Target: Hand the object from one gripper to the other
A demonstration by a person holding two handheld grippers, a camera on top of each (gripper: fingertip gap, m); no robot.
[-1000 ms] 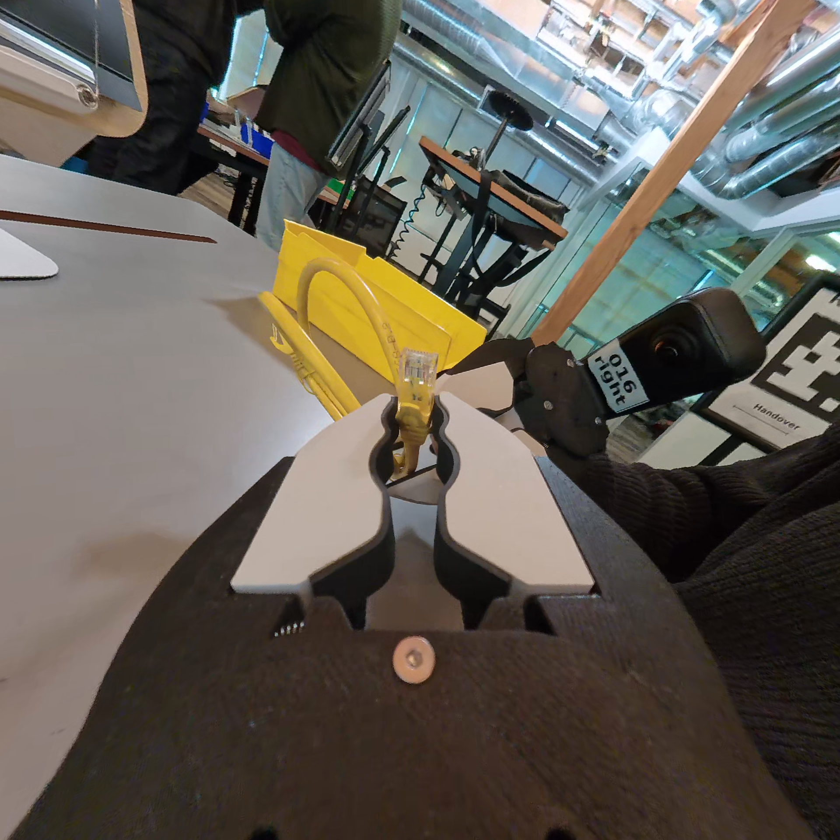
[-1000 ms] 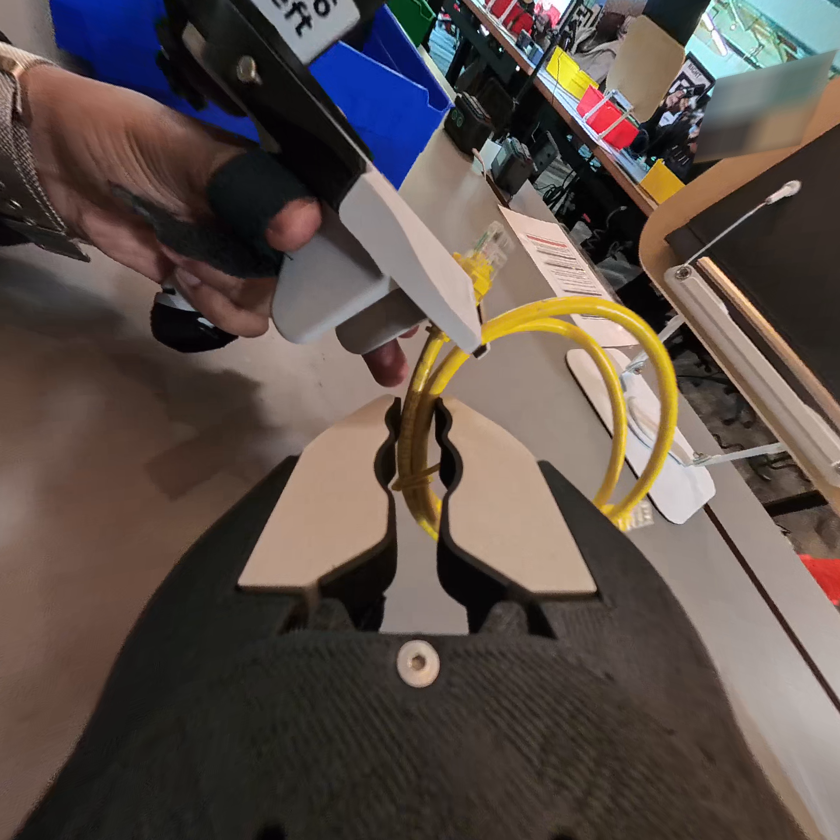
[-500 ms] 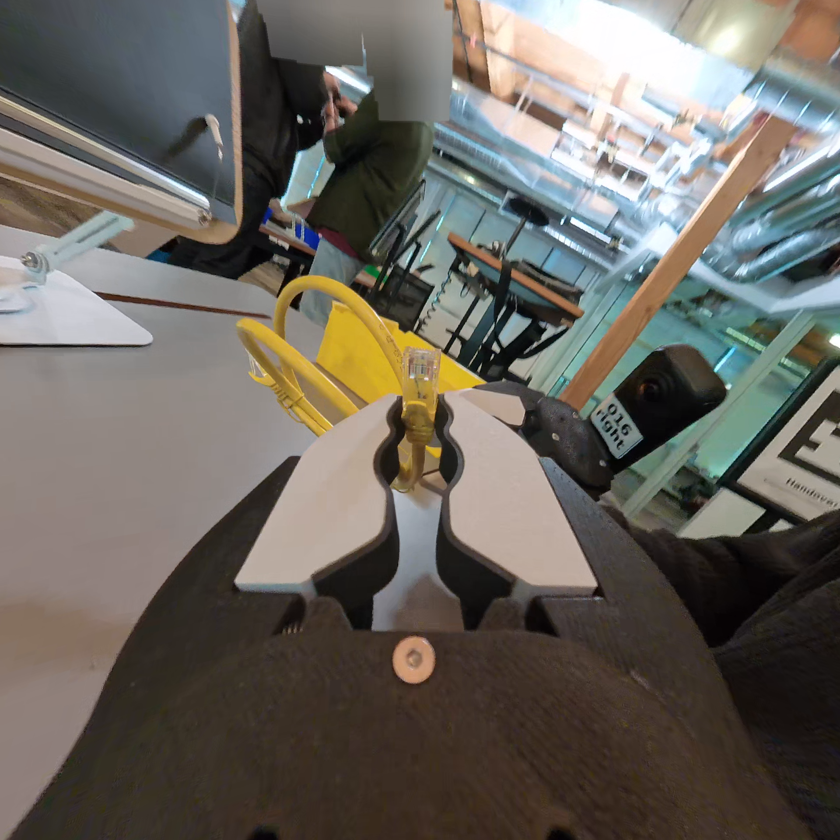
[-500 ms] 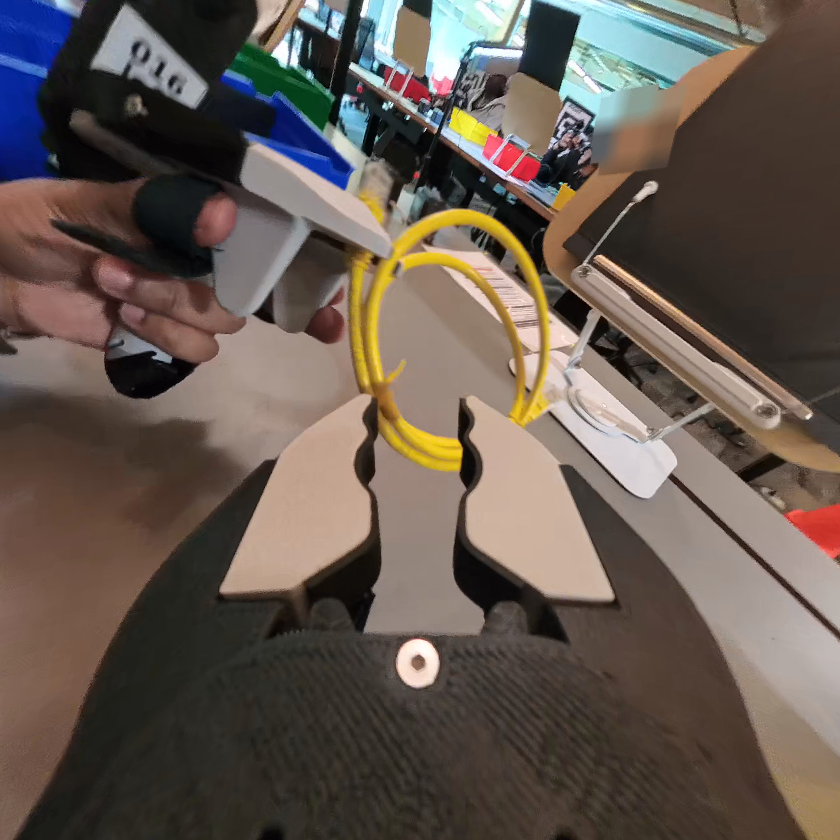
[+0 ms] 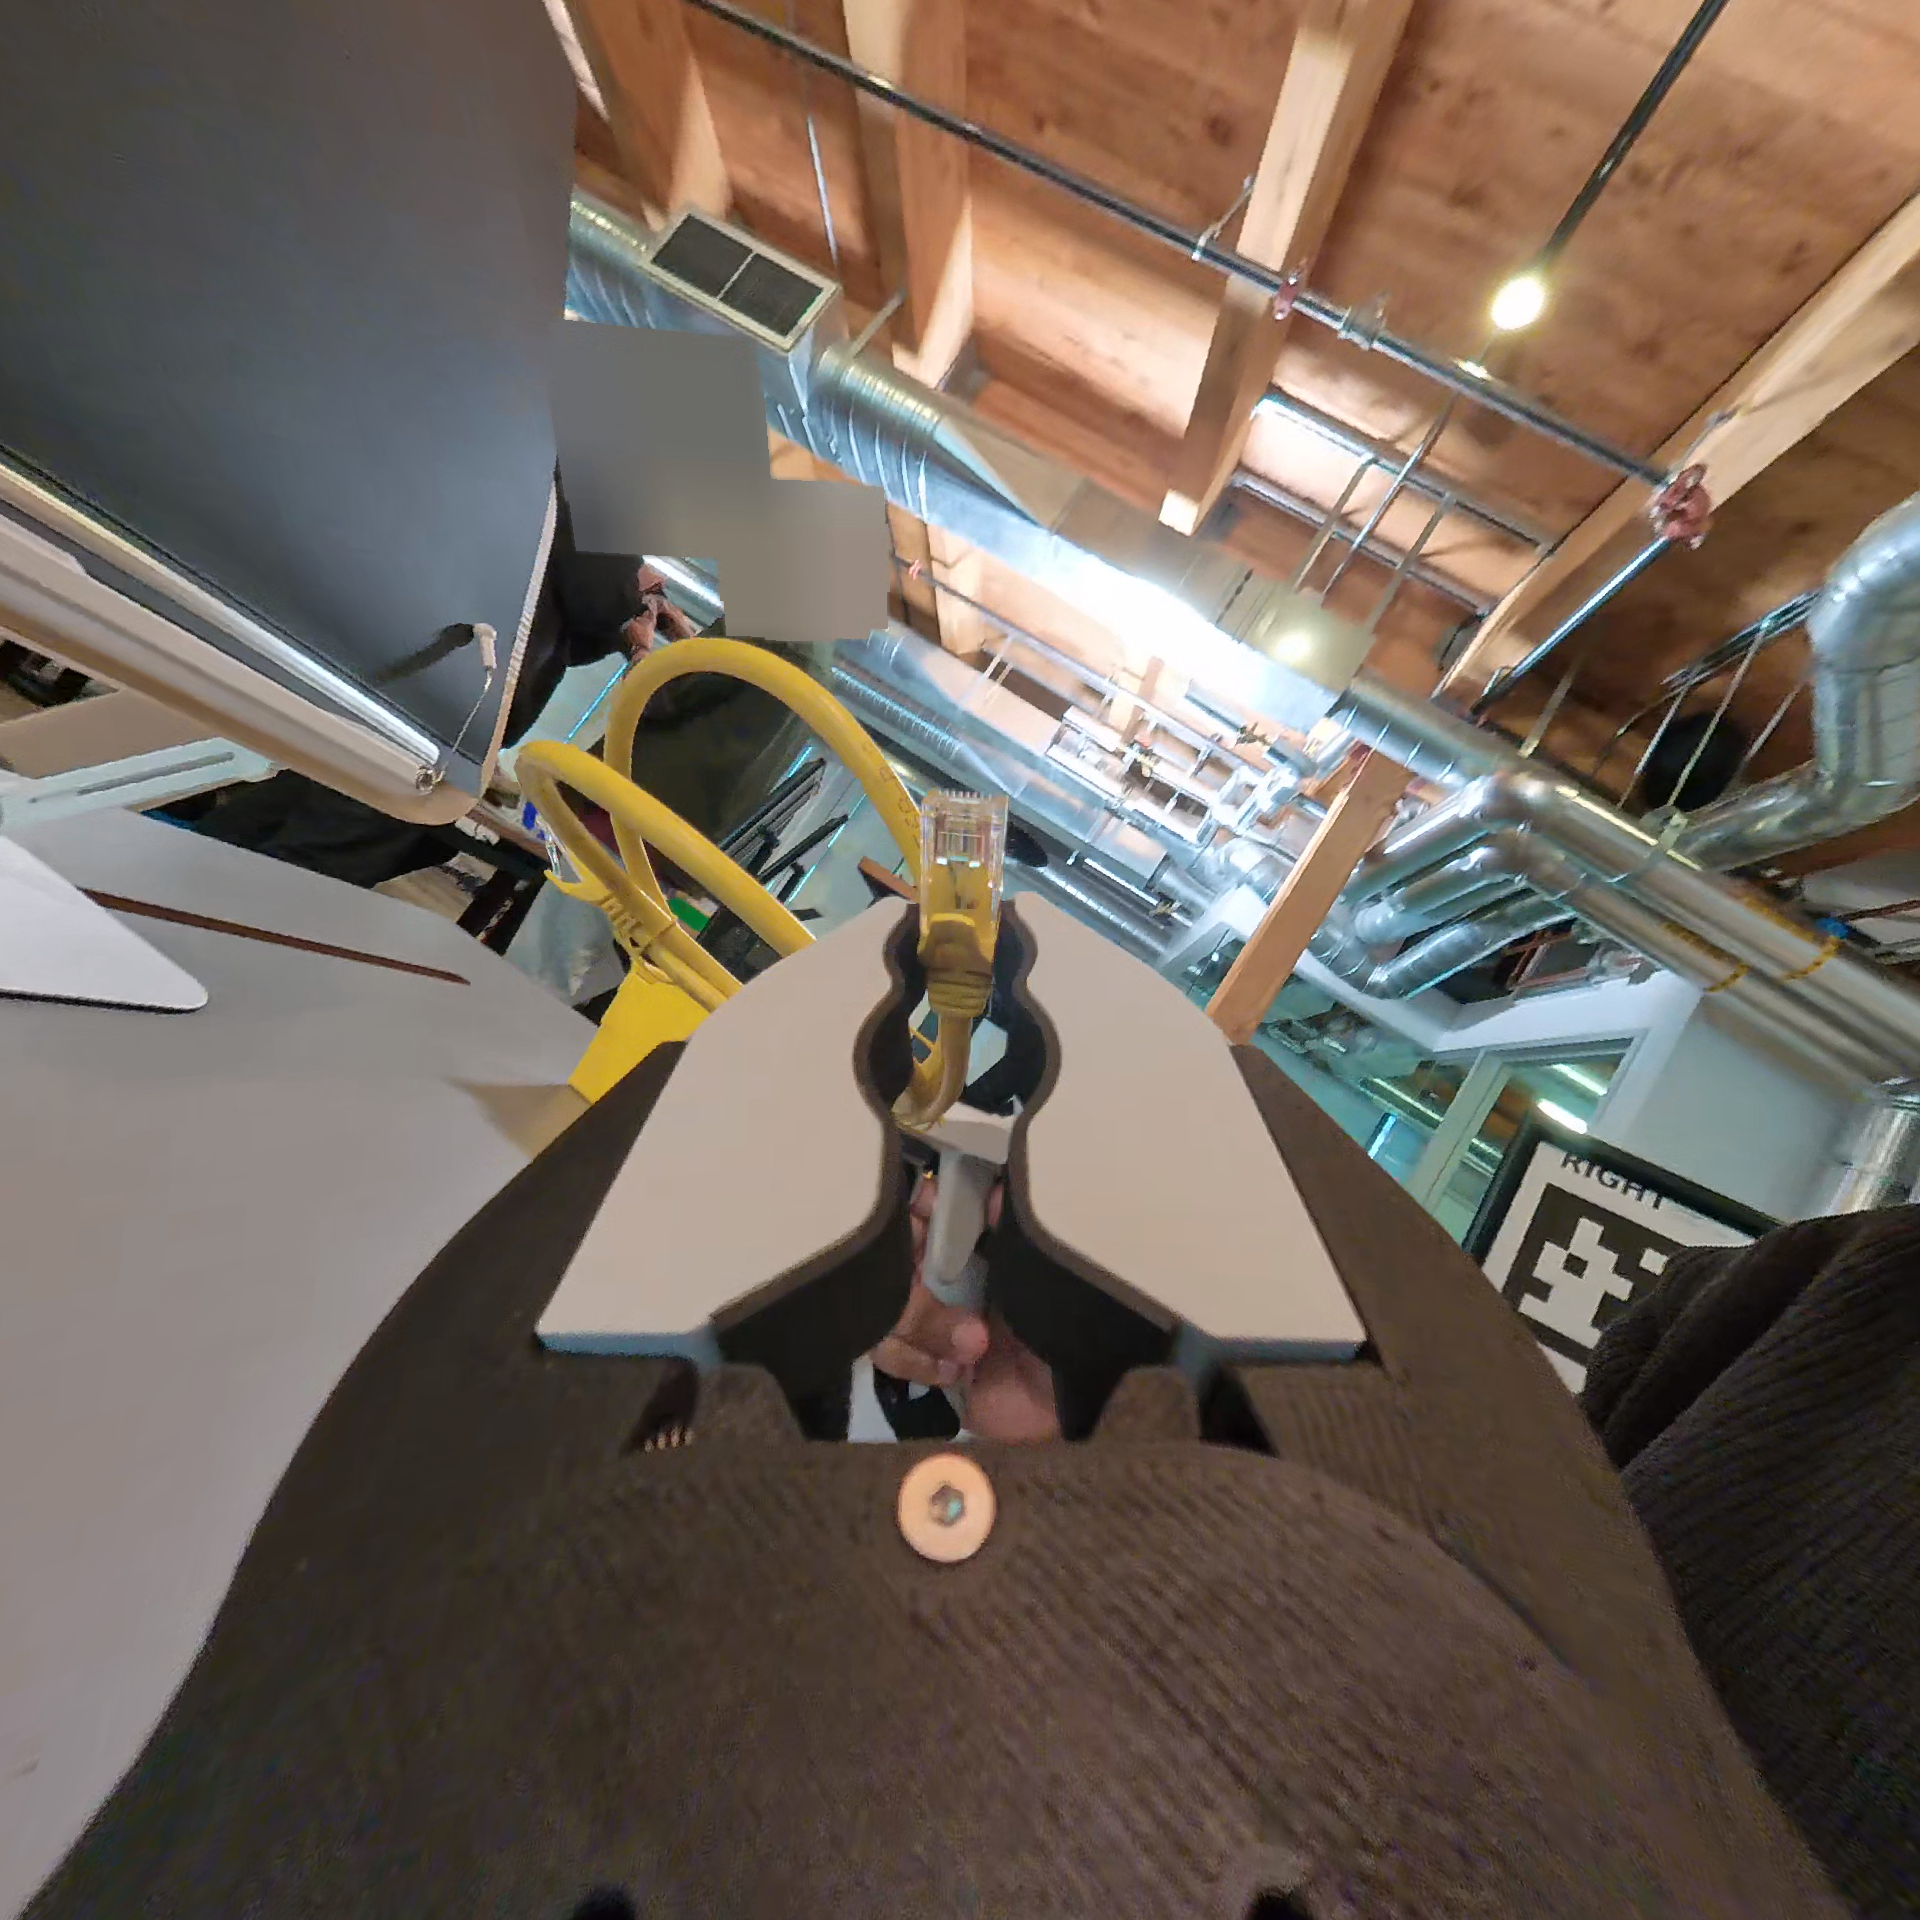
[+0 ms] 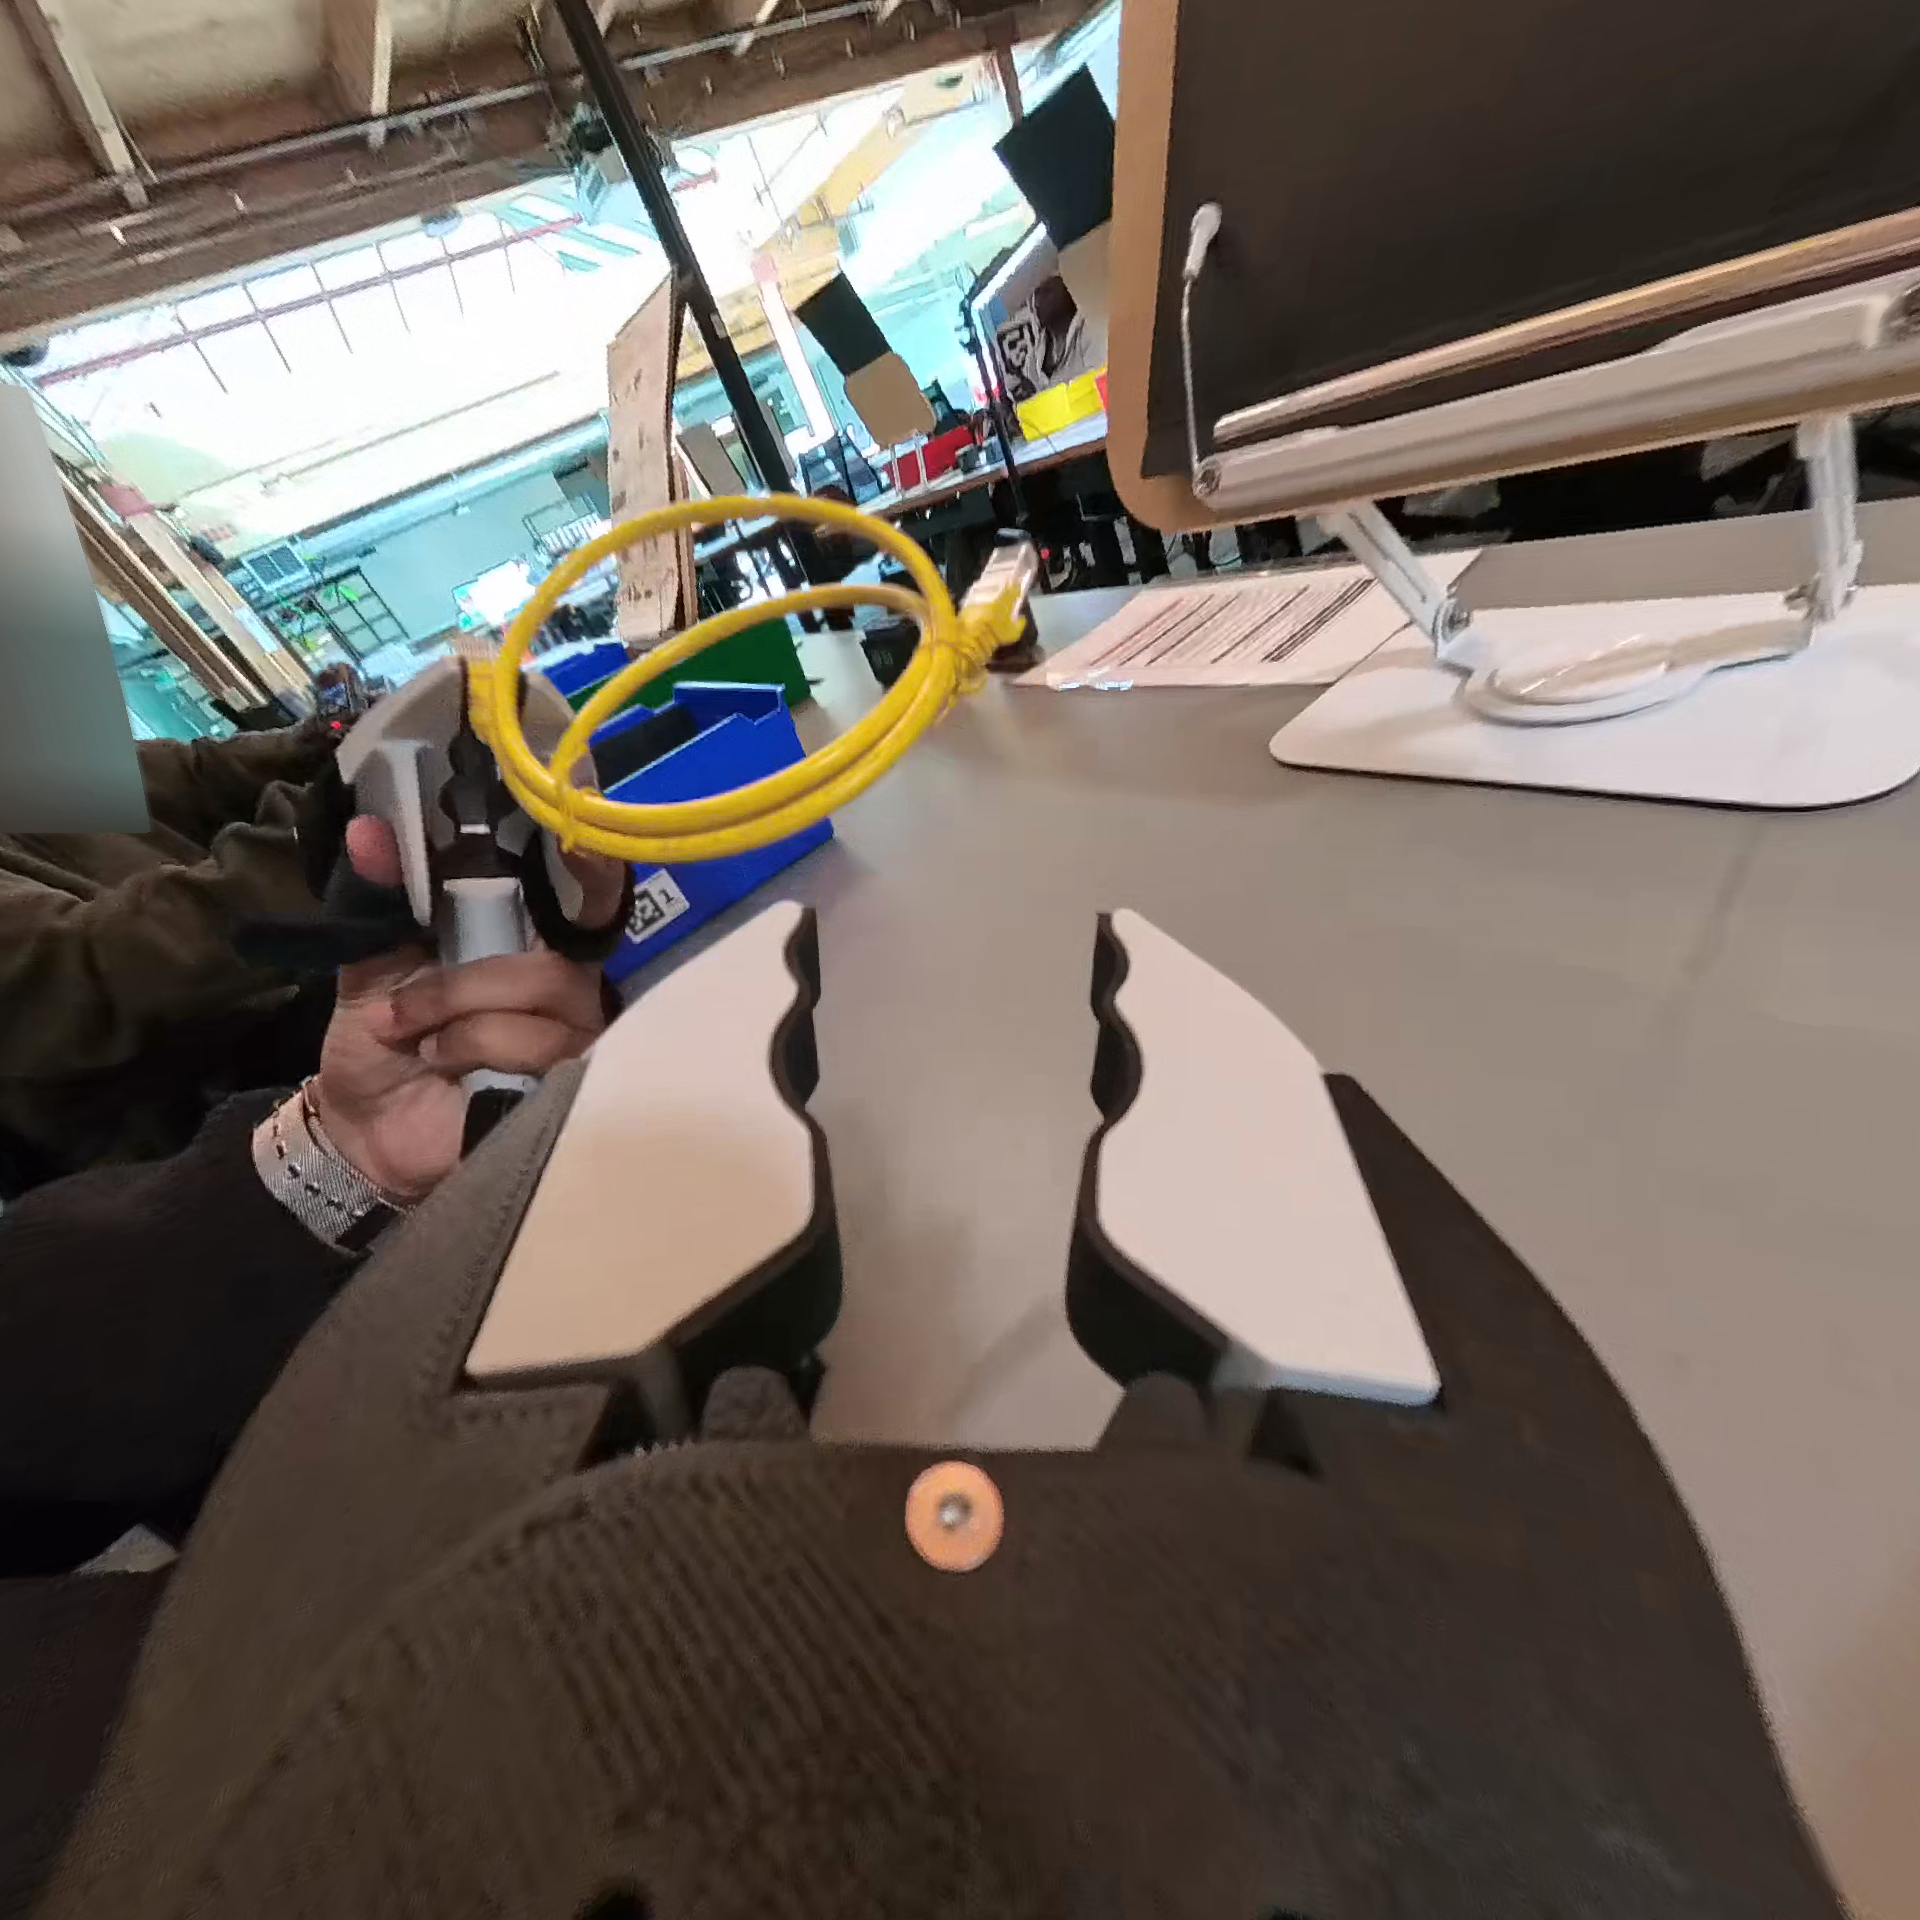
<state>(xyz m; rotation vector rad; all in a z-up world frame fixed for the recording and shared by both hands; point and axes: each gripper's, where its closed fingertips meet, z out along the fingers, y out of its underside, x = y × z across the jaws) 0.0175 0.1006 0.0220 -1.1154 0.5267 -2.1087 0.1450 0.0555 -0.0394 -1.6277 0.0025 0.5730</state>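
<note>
Left gripper [image 5: 954, 940] clamps yellow cable [image 6: 727, 665] by plug end, tilted up so coil hangs free of grey table [image 6: 1455, 1039]. Right gripper [image 6: 951, 951] jaws spread wide, empty, well apart from coil. Handover likely complete.

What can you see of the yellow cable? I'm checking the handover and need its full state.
The yellow network cable is a thin, glossy plastic-jacketed cord coiled into two loops, bound by thin yellow ties. A clear plug with a yellow boot stands upright between the fingers of the left gripper, which is shut on it just below the plug. The coil hangs in the air above the grey table, touching nothing else. The right gripper is open and apart from it.
</note>
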